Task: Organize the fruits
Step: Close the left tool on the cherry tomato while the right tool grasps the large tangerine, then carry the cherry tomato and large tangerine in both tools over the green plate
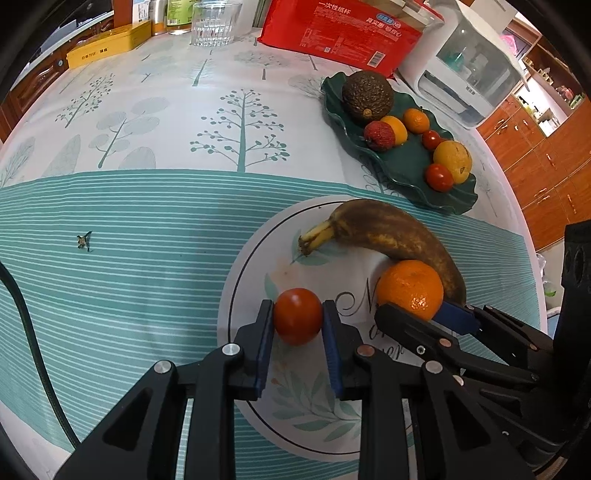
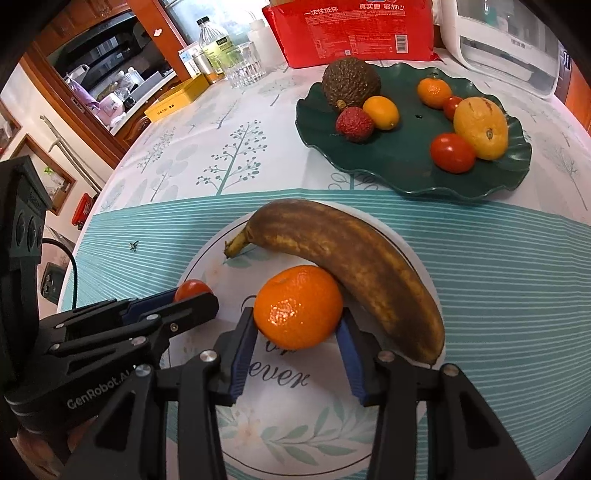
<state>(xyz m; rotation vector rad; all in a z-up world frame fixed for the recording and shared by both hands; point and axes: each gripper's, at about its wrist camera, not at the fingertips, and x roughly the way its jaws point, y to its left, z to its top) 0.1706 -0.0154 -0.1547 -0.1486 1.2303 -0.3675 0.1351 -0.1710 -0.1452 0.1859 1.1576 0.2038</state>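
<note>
A white plate (image 1: pixel 258 236) (image 2: pixel 207 435) near the table's front holds a brown banana (image 1: pixel 391 236) (image 2: pixel 351 269), a mandarin (image 1: pixel 410 288) (image 2: pixel 299 306) and a small red tomato (image 1: pixel 297 316) (image 2: pixel 192 288). My left gripper (image 1: pixel 297 318) (image 2: pixel 192 299) is shut on the tomato, blue pads pressed against both its sides. My right gripper (image 2: pixel 299 328) (image 1: pixel 421 314) is shut on the mandarin, which leans against the banana. Behind, a dark green leaf-shaped dish (image 1: pixel 406 166) (image 2: pixel 388 162) carries an avocado (image 1: pixel 366 96) (image 2: pixel 350 85), a lychee, several small orange, yellow and red fruits.
The round table has a tree-print cloth with a teal striped band (image 1: pixel 110 258). At the back stand a glass (image 1: pixel 212 24) (image 2: pixel 245 64), a yellow tin (image 1: pixel 110 44), bottles, a red package (image 1: pixel 340 33) (image 2: pixel 351 29) and a white appliance (image 1: pixel 469 66). Wooden cabinets flank the table.
</note>
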